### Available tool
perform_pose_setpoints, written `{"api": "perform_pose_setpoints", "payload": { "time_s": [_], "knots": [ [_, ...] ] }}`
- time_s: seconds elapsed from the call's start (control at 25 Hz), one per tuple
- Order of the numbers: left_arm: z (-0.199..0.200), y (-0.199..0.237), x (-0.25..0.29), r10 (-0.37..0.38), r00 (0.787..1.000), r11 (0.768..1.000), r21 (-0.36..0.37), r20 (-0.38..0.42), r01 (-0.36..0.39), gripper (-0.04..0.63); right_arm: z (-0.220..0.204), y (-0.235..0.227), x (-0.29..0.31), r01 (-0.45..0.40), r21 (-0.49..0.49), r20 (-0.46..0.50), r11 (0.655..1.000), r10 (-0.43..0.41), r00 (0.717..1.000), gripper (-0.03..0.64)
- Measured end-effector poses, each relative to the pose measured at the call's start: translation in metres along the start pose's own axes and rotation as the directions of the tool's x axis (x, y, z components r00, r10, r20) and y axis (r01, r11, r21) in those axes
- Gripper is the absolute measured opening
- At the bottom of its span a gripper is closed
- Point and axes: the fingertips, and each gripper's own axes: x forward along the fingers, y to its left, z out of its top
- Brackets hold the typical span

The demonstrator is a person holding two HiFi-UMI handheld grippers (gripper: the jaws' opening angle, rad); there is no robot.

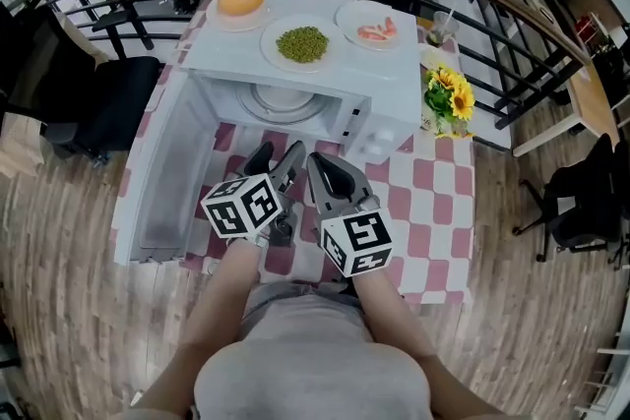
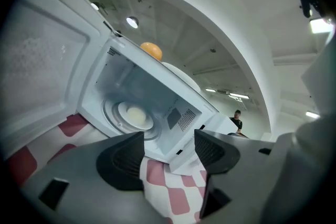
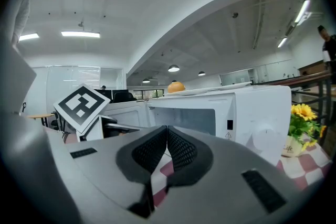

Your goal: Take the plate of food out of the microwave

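The plate (image 2: 135,115) lies inside the open microwave (image 2: 181,118), ahead and a little left of the left gripper (image 2: 169,140), whose jaws stand apart and empty and seem better lined up than the right gripper (image 3: 167,138), pinched together on nothing.

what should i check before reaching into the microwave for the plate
1. White microwave door swung open: ok.
2. White plate of pale food on the turntable inside, nothing in front of it: ok.
3. Left hand-held gripper jaws apart, empty, aimed at the cavity: ok.
4. Right hand-held gripper jaws together, empty: not ok if it must grasp.
5. Red-and-white checked tablecloth shows a bare patch to set the plate on: ok.
6. Plate cool enough to handle: cannot tell.
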Motion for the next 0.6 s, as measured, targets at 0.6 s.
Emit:
{"api": "perform_pose_setpoints", "payload": {
  "time_s": [0.6],
  "knots": [
    [-0.004, 0.067, 0.047, 0.099, 0.995, 0.943, -0.317, -0.022, -0.101, 0.426, -0.025, -0.021, 0.032, 0.017, 0.030, -0.058, 0.999, -0.016, 0.998, 0.025]
  ]
}}
